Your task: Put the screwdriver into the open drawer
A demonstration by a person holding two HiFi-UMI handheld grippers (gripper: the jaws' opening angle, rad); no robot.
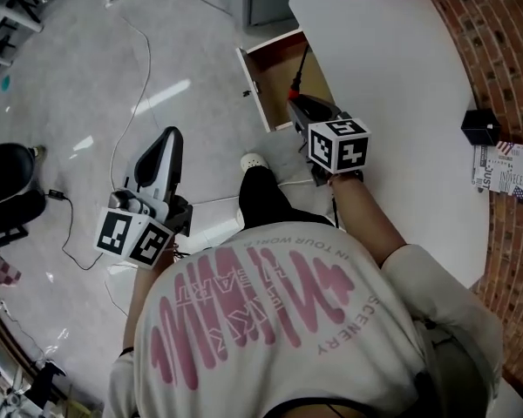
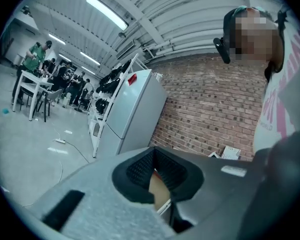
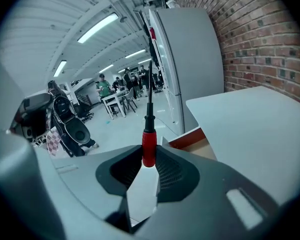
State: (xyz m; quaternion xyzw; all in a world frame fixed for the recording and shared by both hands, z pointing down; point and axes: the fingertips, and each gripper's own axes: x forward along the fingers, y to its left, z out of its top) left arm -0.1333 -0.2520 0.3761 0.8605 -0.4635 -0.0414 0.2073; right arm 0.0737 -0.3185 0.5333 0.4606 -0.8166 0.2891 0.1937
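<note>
Grey glossy floor (image 1: 87,77) spreads to my left, a cable (image 1: 139,94) trailing over it. To my right a white table (image 1: 401,77) stands against a brick wall (image 1: 506,50), and a small black box (image 1: 481,127) sits near the table's far edge. The open drawer (image 1: 275,72) juts out under the table's corner, its wooden inside bare.

I reach my right arm forward and down. My right gripper (image 1: 298,103) is clamped on the red handle of the screwdriver (image 3: 148,144), whose black shaft points ahead, and from above the shaft lies across the drawer's opening. My left gripper (image 1: 170,133) hangs low over the floor, well apart from the drawer, its tips together on nothing.
</note>
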